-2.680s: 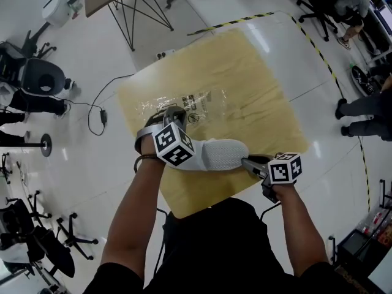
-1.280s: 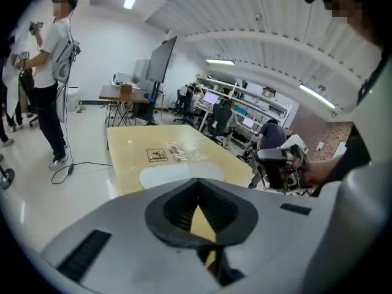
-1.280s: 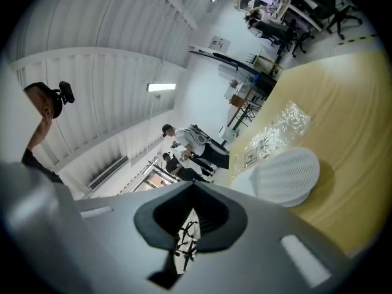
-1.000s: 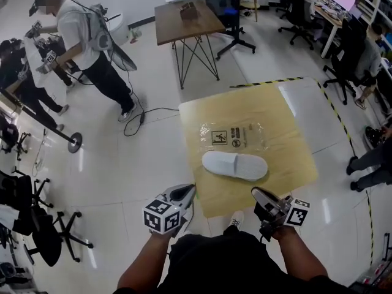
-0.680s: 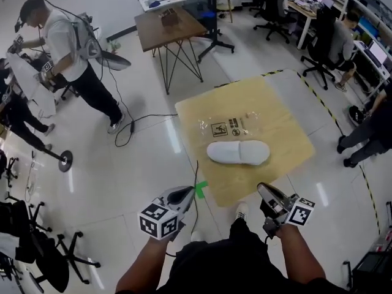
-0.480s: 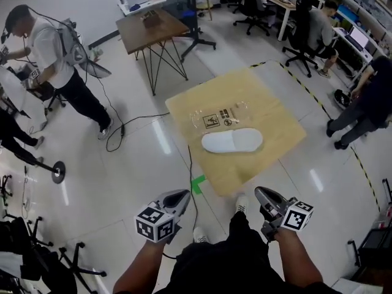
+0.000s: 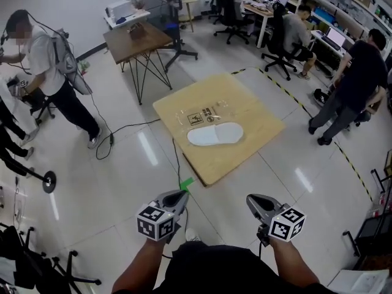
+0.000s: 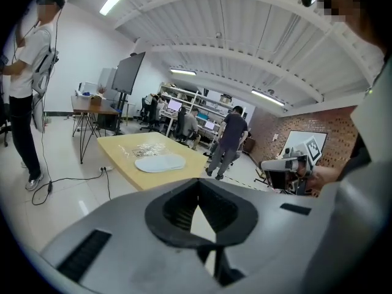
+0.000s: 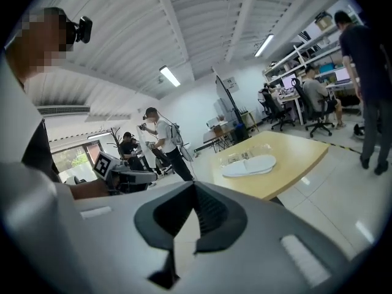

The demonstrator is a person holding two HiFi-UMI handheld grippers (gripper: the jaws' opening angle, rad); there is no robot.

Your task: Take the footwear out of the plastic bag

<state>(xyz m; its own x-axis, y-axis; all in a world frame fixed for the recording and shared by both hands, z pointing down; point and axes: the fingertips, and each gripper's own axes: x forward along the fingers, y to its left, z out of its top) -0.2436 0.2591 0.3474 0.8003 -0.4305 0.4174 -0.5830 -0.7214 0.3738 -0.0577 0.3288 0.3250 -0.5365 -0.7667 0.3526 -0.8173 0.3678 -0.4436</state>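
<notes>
Pale wood with plywood-like grain, smooth and matt: bench (image 7: 257,118). White cloth, soft-looking, matt, finely textured on top: slipper (image 7: 214,134). Clear thin film, glossy and wrinkled, with black print: plastic bag (image 7: 199,114). Polished white tiles with bright lamp reflections: floor (image 7: 122,182). Grey hard plastic shells, smooth, matt: left gripper (image 7: 179,195) and right gripper (image 7: 251,199). Black ribbed pads (image 8: 177,210), rubber-like, dull.

slipper (image 7: 214,134) let go and left lying on table (image 7: 260,127) beside plastic bag (image 7: 199,115), left gripper (image 7: 180,193) and right gripper (image 7: 250,198) pulled back well clear of table, both closed empty
</notes>
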